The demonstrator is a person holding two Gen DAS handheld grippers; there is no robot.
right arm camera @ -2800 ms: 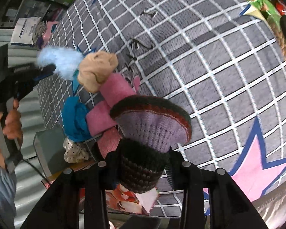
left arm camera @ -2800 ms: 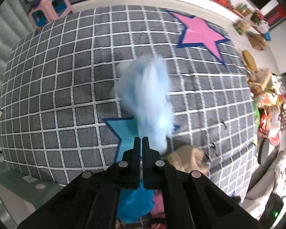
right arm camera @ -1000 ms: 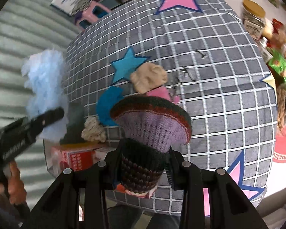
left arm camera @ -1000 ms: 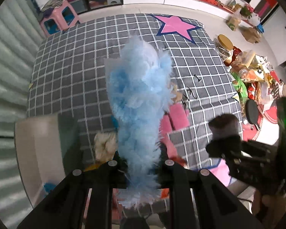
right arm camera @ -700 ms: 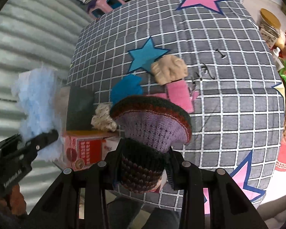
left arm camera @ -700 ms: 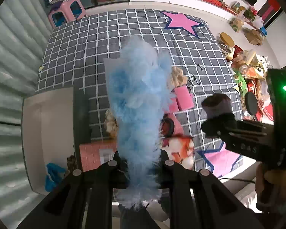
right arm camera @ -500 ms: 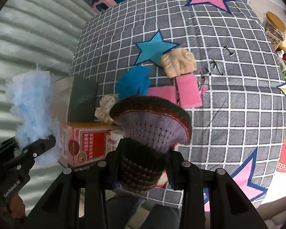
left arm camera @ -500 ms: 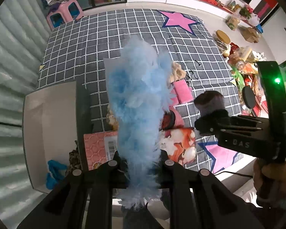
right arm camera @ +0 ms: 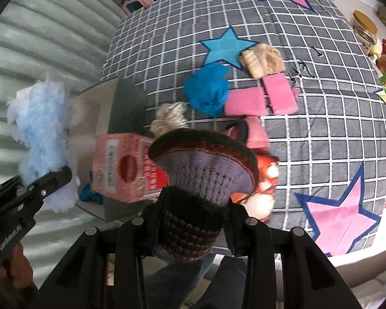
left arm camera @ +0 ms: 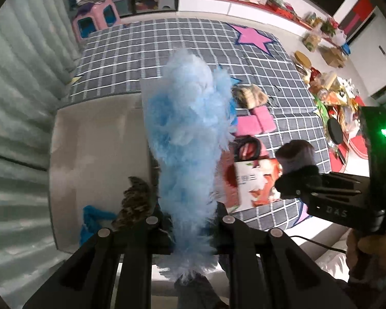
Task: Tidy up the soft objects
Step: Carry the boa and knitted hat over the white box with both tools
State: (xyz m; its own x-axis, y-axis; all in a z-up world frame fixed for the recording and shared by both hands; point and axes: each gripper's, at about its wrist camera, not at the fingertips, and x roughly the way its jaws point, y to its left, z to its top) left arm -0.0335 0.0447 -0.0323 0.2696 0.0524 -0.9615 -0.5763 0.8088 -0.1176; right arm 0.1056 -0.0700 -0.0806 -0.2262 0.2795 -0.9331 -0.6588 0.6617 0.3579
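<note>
My left gripper (left arm camera: 190, 221) is shut on a fluffy light-blue soft thing (left arm camera: 190, 134) that hangs over an open white box (left arm camera: 97, 154). Inside the box lie a blue cloth (left arm camera: 92, 219) and a brown speckled piece (left arm camera: 135, 200). My right gripper (right arm camera: 193, 224) is shut on a knitted purple-and-brown piece (right arm camera: 205, 175), held above the red carton (right arm camera: 126, 170). On the grey checked mat (right arm camera: 321, 118) rest a blue cloth (right arm camera: 208, 90), a beige knit (right arm camera: 262, 60), pink cloths (right arm camera: 279, 92) and a cream knit (right arm camera: 168, 118). The left gripper (right arm camera: 51, 180) also shows at the left of the right wrist view.
A red printed carton (left arm camera: 254, 177) stands beside the box on the mat's near edge. A pink stool (left arm camera: 95, 22) sits beyond the mat. Jars, packets and clutter (left arm camera: 329, 90) line the floor on the right. A ribbed grey wall (left arm camera: 15, 103) runs along the left.
Both grippers have moved sideways with their loads toward the box side; the white box now fills more of the left wrist view and the red carton lies under the right gripper.
</note>
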